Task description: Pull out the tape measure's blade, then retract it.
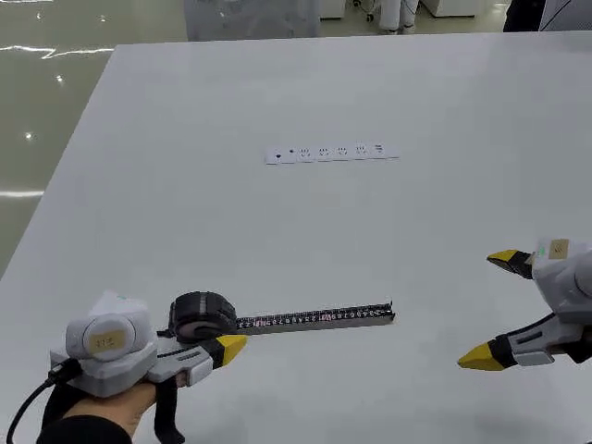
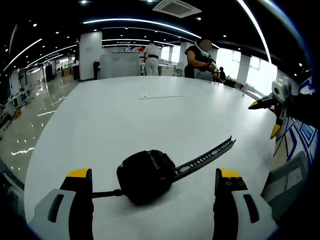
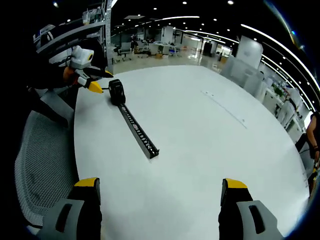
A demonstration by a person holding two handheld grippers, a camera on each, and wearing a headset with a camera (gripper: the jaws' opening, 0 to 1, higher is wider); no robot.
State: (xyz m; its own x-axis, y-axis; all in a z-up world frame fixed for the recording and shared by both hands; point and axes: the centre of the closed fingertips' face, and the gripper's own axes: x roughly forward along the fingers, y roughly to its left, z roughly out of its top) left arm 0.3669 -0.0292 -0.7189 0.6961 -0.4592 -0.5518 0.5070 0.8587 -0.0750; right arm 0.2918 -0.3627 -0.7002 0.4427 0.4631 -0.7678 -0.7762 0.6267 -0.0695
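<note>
At the near left edge of the white table point(image 1: 277, 92), a hand point(image 1: 116, 402) holds the left gripper point(image 2: 154, 173). Its jaws are spread wide and released. The black tape measure point(image 1: 202, 316) sits on the table between them, with a clear gap to each yellow tip in the left gripper view. In the head view, one yellow tip lies just in front of the tape measure, beside the mouth where the blade comes out. A thin black cord point(image 2: 105, 192) runs from the back of the tape measure toward the left-hand jaw of that view.

The blade point(image 1: 314, 319) is drawn out of the tape measure and lies flat on the table, running straight to the right. Its markings face up, and its end hook point(image 1: 390, 313) rests on the surface with nothing holding it.

Far beyond the tape measure, toward the middle of the table, lies a white power strip point(image 1: 331, 152), roughly parallel to the blade.

To the right of the tape measure, well past the hook and apart from it, the right gripper point(image 1: 492, 307) hangs above the table. Its jaws are released and wide apart, grasping nothing, with the yellow tips pointing back toward the blade. In the right gripper view the blade lies ahead of the jaws, with the hook at the near end and the tape measure at the far end beside the left gripper.
</note>
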